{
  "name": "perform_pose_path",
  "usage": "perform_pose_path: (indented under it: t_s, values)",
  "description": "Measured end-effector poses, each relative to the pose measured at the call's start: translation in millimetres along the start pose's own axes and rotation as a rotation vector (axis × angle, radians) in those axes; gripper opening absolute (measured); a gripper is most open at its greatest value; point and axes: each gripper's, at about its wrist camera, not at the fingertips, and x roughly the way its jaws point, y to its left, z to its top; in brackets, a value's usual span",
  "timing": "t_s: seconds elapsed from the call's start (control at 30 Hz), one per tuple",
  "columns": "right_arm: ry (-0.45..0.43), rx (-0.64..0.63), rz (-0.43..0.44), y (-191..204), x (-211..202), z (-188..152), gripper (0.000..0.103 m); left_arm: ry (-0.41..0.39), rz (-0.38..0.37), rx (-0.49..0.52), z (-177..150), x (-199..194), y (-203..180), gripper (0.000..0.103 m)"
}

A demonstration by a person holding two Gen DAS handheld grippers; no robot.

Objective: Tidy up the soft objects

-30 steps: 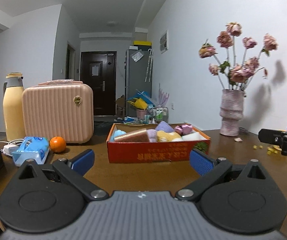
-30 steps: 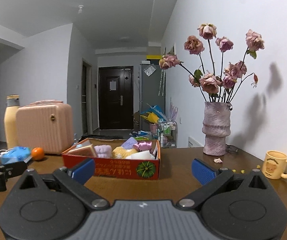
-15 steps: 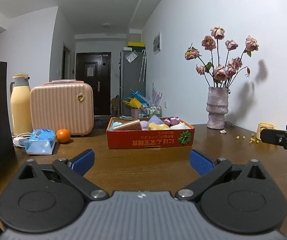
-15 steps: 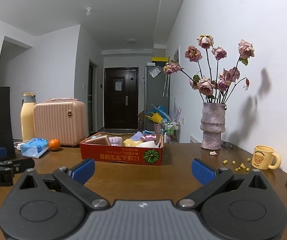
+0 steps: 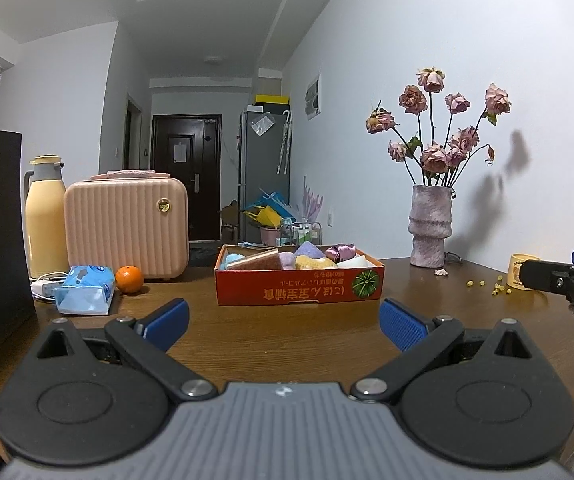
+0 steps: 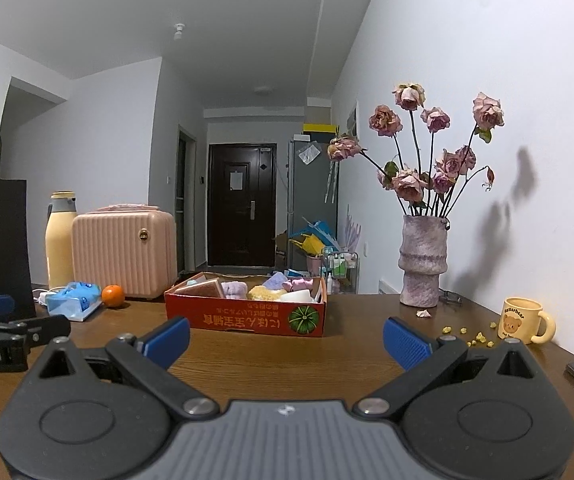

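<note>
Left wrist view: left gripper [image 5: 283, 322] spread wide, nothing between its blue pads, low over the brown surface [image 5: 287, 344]. Red cardboard box [image 5: 299, 286] sits just beyond, centre, packed with soft objects [image 5: 287, 258]: sponges, cloths, a purple scrunchie. Far left: pink case [image 5: 127, 224], orange [image 5: 129, 279], tissue pack [image 5: 85, 290]. Far right: vase of dried roses [image 5: 431, 224].

Right wrist view: right gripper [image 6: 285, 340] likewise wide open and empty. Box [image 6: 245, 312] lies ahead, slightly left, soft objects [image 6: 263, 290] inside it. Yellow bear mug [image 6: 525, 320] near right; left gripper's tip [image 6: 19, 332] at the left edge.
</note>
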Motion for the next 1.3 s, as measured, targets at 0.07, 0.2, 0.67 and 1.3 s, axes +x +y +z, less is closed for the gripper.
perform_pose_path:
  t_s: [0.07, 0.2, 0.67, 1.3]
  values:
    - [0.000, -0.001, 0.000, 0.4, -0.2, -0.1, 0.103, 0.000, 0.000, -0.001, -0.1, -0.2, 0.0, 0.103]
    - [-0.001, -0.005, 0.003, 2.2, -1.4, 0.0, 0.103, -0.003, 0.002, -0.001, 0.0, -1.4, 0.2, 0.103]
    - [0.000, -0.012, 0.004, 4.5, -1.8, 0.8, 0.103, -0.010, 0.001, -0.002, 0.1, -4.0, 0.4, 0.103]
    - [0.014, -0.023, 0.002, 7.6, 3.3, -0.5, 0.103, -0.007, -0.019, 0.012, -2.0, -1.6, -0.2, 0.103]
